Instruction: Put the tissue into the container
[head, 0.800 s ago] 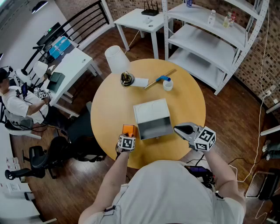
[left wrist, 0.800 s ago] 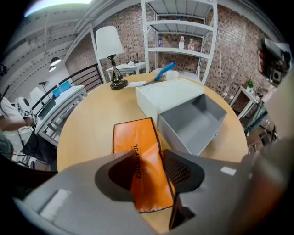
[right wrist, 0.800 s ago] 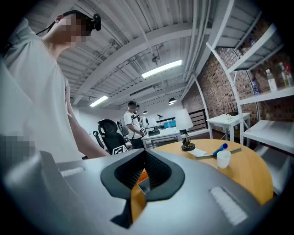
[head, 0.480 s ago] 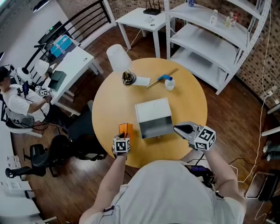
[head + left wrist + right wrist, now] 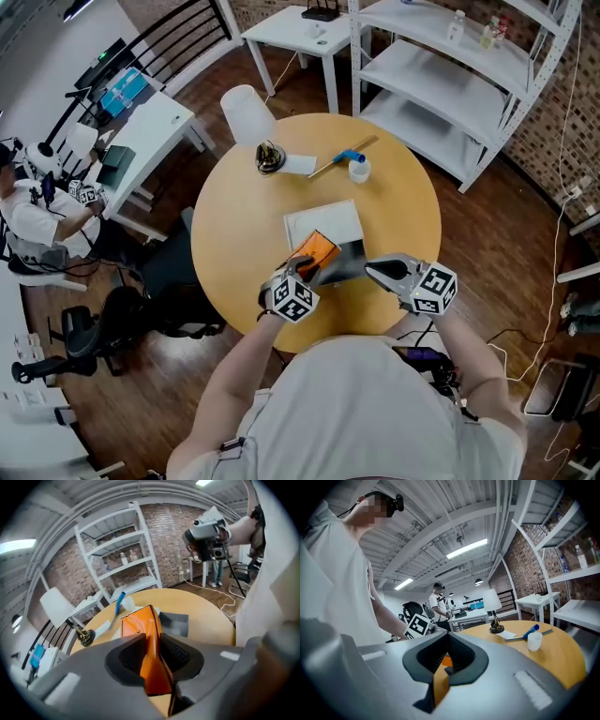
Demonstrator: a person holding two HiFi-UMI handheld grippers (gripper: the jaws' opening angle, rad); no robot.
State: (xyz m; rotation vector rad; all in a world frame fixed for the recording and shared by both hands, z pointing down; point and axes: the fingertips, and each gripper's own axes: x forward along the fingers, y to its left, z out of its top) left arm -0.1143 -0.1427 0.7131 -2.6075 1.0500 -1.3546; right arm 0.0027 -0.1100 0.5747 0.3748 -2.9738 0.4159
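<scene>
The tissue is an orange pack and my left gripper is shut on it, holding it tilted above the near left corner of the container. That container is a white box with a grey inside, in the middle of the round wooden table. The left gripper view shows the orange pack pinched between the pads, with the container's grey inside just beyond. My right gripper hangs to the right of the container, its jaws closed with nothing in them. A sliver of the pack shows past the right gripper.
At the table's far side lie a white cup, a blue pen and a dark round object on a paper. White shelves stand behind. A seated person works at a desk on the left.
My left gripper has lifted the orange pack off the table left of the container and swung it right, over the container's near left corner. The right gripper has barely moved.
</scene>
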